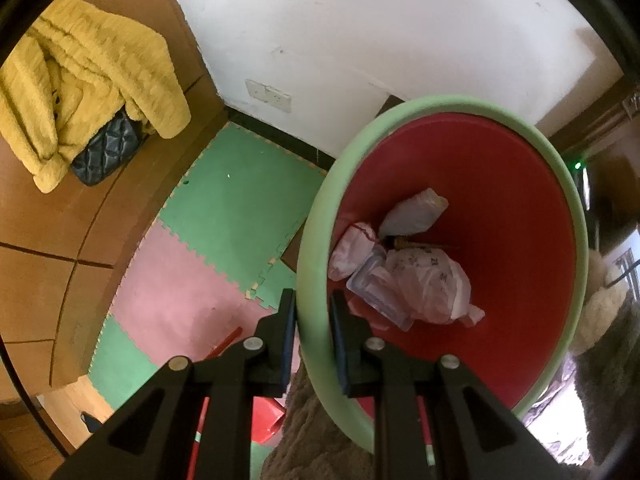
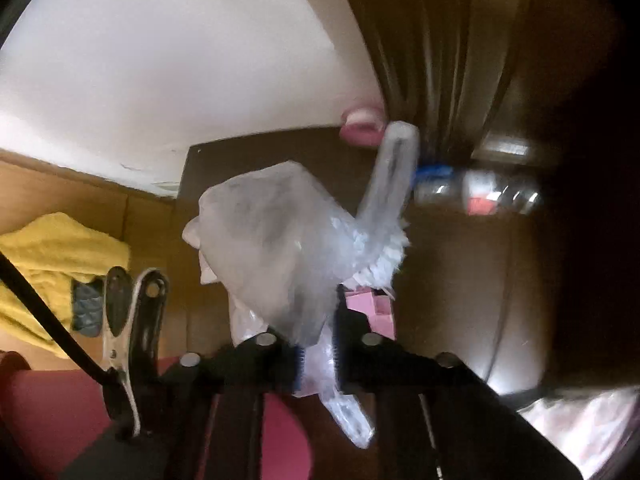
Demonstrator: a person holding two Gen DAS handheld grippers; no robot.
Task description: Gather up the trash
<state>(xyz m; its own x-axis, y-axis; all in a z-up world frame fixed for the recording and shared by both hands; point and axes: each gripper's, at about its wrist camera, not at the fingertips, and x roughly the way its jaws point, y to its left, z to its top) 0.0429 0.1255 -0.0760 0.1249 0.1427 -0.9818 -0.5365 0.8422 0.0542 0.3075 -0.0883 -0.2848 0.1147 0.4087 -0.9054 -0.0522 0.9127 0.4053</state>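
two wrist views of a trash pick-up in a room with pink and green foam floor mats. in the left wrist view, the left gripper pointed steeply down and was clamped on the pale green rim of a red bin, one jaw outside the wall and one inside, holding the bin tilted so its mouth faced the camera. collected trash lay at the bottom: crumpled white plastic bags, a clear plastic tray and a small brown item that was too small to identify. a yellow fleece jacket and a dark quilted bag rested on a wooden surface well apart from the bin. in the right wrist view, which was motion-blurred, the right gripper had its jaws closed on a crumpled clear plastic bag, pinching its lower end while most of the bag bulged forward beyond the fingertips. a clear plastic bottle with a blue cap lay on its side farther off on a dark surface, near a pink object, apparently not yet collected. the bin was not visible from this side. the pinch caught only a thin fold of slippery film, so the bag could slide free on the way to the bin. the bin hung from one rim grip and could twist or tip, spilling what it held.
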